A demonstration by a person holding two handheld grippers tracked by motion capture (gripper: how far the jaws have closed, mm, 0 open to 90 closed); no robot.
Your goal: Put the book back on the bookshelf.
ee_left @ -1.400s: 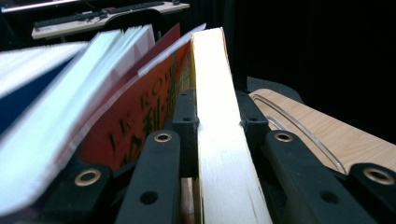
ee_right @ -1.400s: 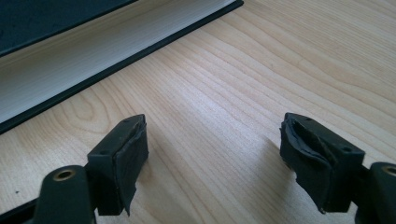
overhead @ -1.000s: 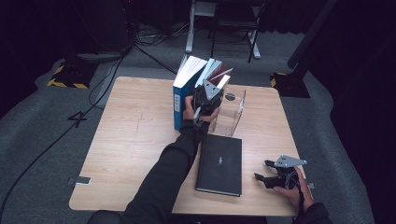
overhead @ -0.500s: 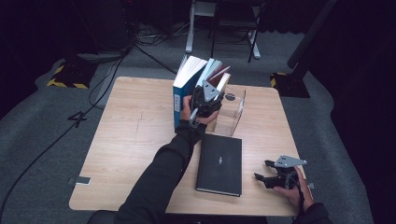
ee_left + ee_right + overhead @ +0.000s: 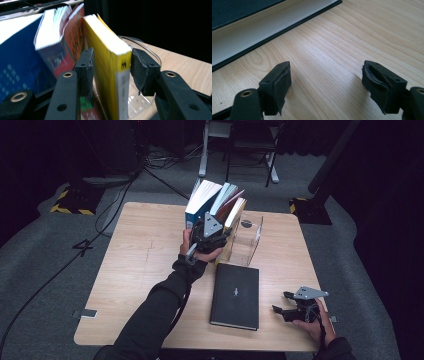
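Studio/lab setup: wood table (image 5: 135,270) on grey carpet (image 5: 40,250), black drapes (image 5: 380,195) behind table, cables (image 5: 125,180) & hazard-taped stand bases (image 5: 72,202) beyond table's far edge.

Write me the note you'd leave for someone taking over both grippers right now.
Left gripper: jaws either side of the yellow book, the last of the leaning books in the clear holder; one jaw looks short of touching.
Right gripper: open, holding nothing, low over the table beside the black book.
Done: unclear.
Left: probably pulling the yellow book or steadying it.
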